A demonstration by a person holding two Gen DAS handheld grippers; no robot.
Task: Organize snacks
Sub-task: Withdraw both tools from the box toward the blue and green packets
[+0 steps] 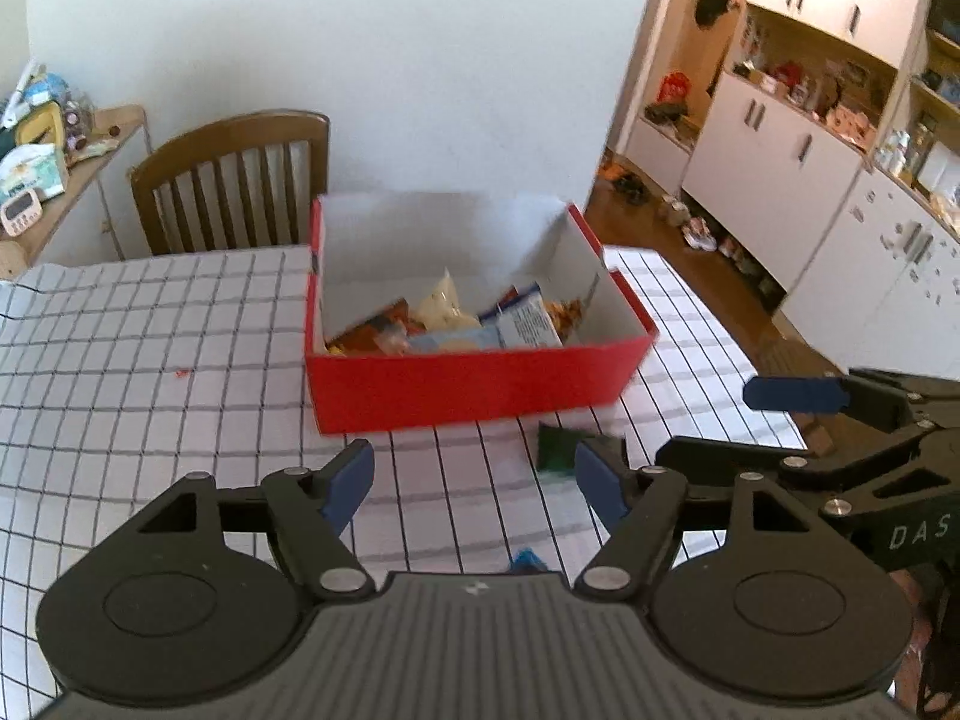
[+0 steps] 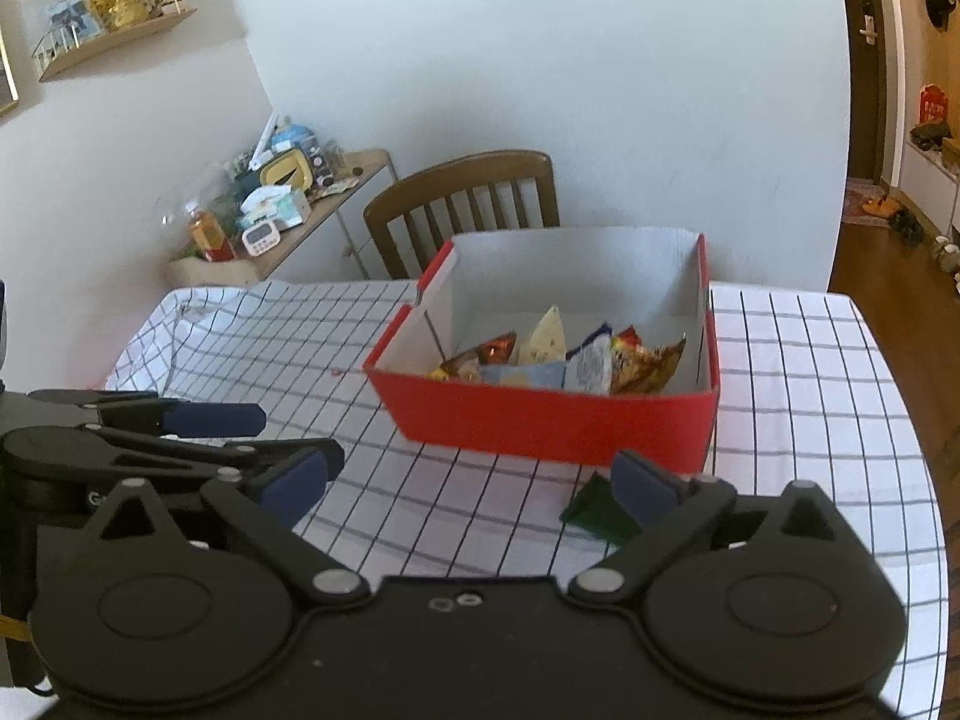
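Both the left gripper [image 1: 474, 477] and right gripper [image 2: 471, 483] hover, fingers spread wide, near the snack-filled red box [image 2: 558, 420], green packet [image 2: 594, 510] on the desk [image 1: 150, 324].

The green packet [image 1: 555, 447] is partly covered by the left gripper's right fingertip [image 1: 600, 480] in the left wrist view, and by the right gripper's right fingertip [image 2: 645, 489] in the right wrist view; its print cannot be read. A blue scrap [image 1: 528, 561] near the left gripper's body is mostly hidden, so its kind cannot be told. The snack packets [image 2: 558, 360] in the red box [image 2: 540, 420] are cut off below by the near wall, and their labels are too small to read. The shelf clutter [image 1: 840, 96] at far right is blurred. The right gripper [image 1: 744, 417] is cut by the right edge.
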